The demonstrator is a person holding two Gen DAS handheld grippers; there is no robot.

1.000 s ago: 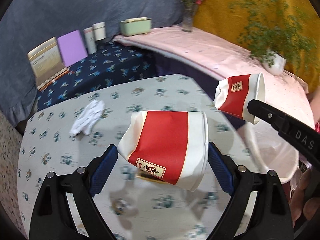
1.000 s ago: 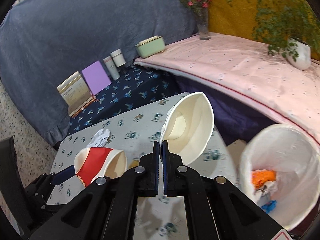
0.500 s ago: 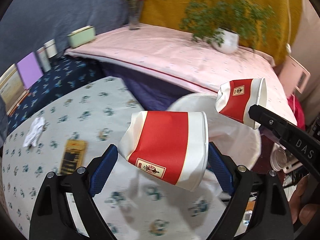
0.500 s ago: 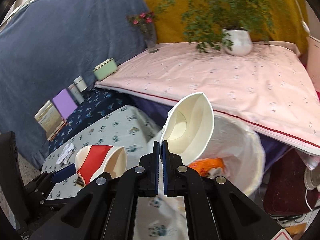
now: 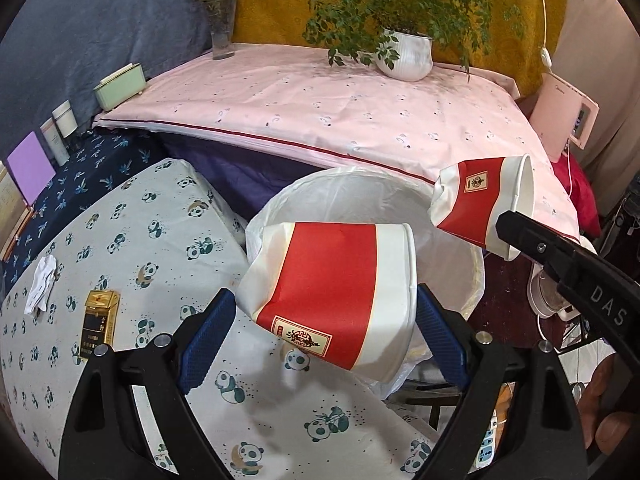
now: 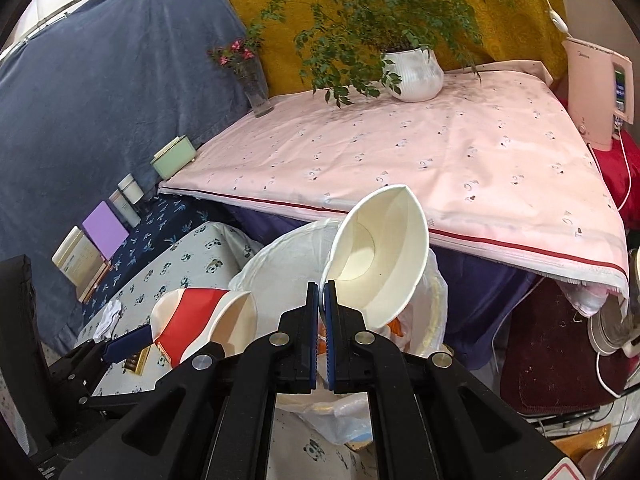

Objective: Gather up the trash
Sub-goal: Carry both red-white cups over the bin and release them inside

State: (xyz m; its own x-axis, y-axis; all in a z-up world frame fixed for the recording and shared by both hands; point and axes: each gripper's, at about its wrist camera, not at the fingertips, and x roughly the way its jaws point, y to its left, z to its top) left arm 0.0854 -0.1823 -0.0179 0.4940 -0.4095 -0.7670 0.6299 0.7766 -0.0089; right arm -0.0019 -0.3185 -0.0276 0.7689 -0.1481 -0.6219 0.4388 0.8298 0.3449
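Left wrist view: the left gripper (image 5: 320, 320) has its blue fingers (image 5: 206, 336) spread wide and pressed on both flanks of a crushed red-and-white paper cup (image 5: 332, 292), held on its side above the desk edge. The right gripper (image 6: 321, 308) has its fingers all but closed, pinching the rim of a second paper cup (image 6: 380, 264), squashed to an oval with its mouth facing the camera.

The desk (image 5: 160, 216) wears a pale panda-print cloth. On it lie a gold-and-black cigarette pack (image 5: 99, 324) and a crumpled white tissue (image 5: 42, 284), well apart from both cups. Behind stands a wider surface under a pink cloth (image 5: 340, 108), bearing a potted plant (image 5: 408, 56), a flower vase (image 5: 222, 28) and a green box (image 5: 119, 86). Blue and mustard drapes back the room.

Compared with a second ago, both cups have travelled off the middle of the desk to the bin; the grips are unchanged.

The white-lined trash bin (image 5: 360, 196) stands just beside the desk edge, directly beneath both cups. Orange waste (image 6: 396, 326) shows inside it.
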